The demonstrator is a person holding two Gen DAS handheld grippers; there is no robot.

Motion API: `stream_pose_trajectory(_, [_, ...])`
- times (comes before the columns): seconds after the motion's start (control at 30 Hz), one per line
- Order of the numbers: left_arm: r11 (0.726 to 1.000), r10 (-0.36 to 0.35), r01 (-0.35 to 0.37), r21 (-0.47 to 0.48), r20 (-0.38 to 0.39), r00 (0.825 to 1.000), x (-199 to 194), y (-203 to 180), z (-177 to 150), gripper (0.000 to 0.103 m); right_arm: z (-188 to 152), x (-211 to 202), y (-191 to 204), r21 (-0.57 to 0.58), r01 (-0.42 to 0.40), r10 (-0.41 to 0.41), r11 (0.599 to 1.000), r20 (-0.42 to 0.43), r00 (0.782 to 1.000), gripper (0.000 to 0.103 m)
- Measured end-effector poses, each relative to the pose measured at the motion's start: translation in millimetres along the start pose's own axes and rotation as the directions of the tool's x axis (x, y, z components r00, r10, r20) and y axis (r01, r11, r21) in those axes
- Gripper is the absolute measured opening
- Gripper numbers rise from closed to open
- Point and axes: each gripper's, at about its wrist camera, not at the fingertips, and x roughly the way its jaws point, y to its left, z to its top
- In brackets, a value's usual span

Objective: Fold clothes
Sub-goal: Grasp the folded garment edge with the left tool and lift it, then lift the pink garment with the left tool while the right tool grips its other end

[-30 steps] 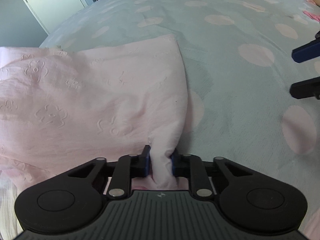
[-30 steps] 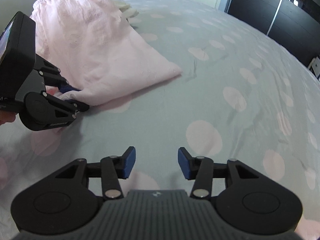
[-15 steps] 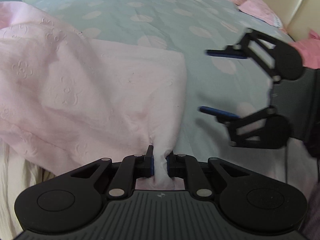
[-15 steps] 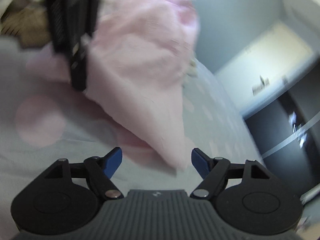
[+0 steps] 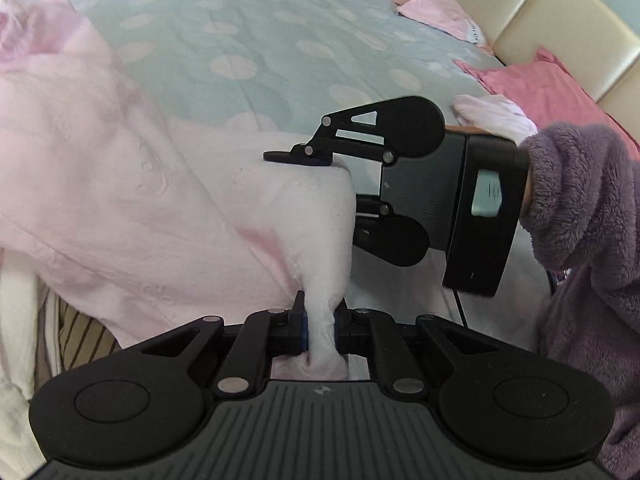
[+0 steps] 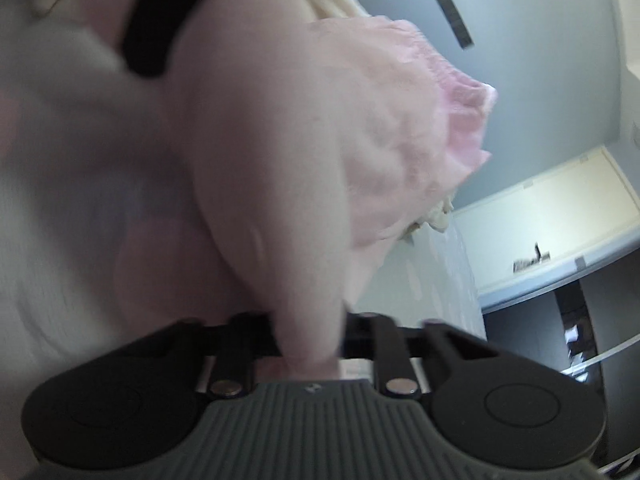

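My left gripper [image 5: 320, 330] is clamped on a corner of the pale pink embossed cotton garment [image 5: 140, 200]; my right gripper [image 6: 310, 344] pinches the neighbouring corner (blurred), so the cloth stretches away leftward over the grey dotted bedspread [image 5: 248, 40].

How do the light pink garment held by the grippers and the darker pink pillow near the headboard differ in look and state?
The light pink garment is pale, wrinkled and embossed; the darker pink pillow is deeper in colour and looks smoother. The garment is pinched by the left gripper and the right gripper; nothing holds the pillow. The garment is partly raised, while the pillow rests by the headboard. Both are pink fabric.
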Motion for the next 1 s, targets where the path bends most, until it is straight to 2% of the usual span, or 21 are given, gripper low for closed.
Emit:
stream_pose_trajectory(0.2, [0.999,-0.005,0.0,0.051,0.084,0.996,-49.8,-13.5,-4.1,0.008,25.3,-53.8,-46.9,0.155,0.043,-0.042,0.987,-0.014,0.999,0.004])
stream_pose_trajectory(0.3, [0.995,-0.01,-0.003,0.1,0.13,0.991,-92.2,-25.0,-2.9,0.008,39.1,-94.7,-74.3,0.215,0.054,-0.056,0.975,0.002,0.998,0.004])
stream_pose_trajectory(0.47, [0.976,-0.043,0.008,0.216,0.157,0.987,-170.5,-53.5,10.2,0.008,69.1,-174.8,-120.0,0.287,0.074,-0.09,0.955,0.041,0.995,0.004])
stream_pose_trajectory(0.6, [0.952,-0.036,-0.033,0.305,0.219,0.975,-229.3,-88.6,28.4,0.008,94.7,-244.4,-154.6,0.298,0.107,-0.122,0.949,0.032,0.992,0.004])
stream_pose_trajectory(0.73, [0.918,-0.022,-0.106,0.383,0.315,0.949,-275.2,-133.7,38.0,0.008,119.6,-313.9,-187.1,0.327,0.135,-0.148,0.935,0.015,0.989,0.004])
stream_pose_trajectory(0.83, [0.888,-0.049,-0.126,0.442,0.363,0.93,-295.9,-161.2,40.0,0.008,137.6,-366.2,-201.1,0.342,0.157,-0.167,0.926,-0.001,0.986,0.004])
stream_pose_trajectory(0.9, [0.869,-0.081,-0.115,0.48,0.369,0.926,-298.4,-174.6,40.8,0.008,146.3,-396.9,-205.8,0.348,0.168,-0.174,0.922,-0.015,0.985,0.004])
stream_pose_trajectory(1.0, [0.847,-0.126,-0.095,0.524,0.37,0.92,-295.0,-191.3,45.6,0.008,152.0,-421.4,-210.1,0.367,0.178,-0.168,0.913,-0.059,0.984,0.004])
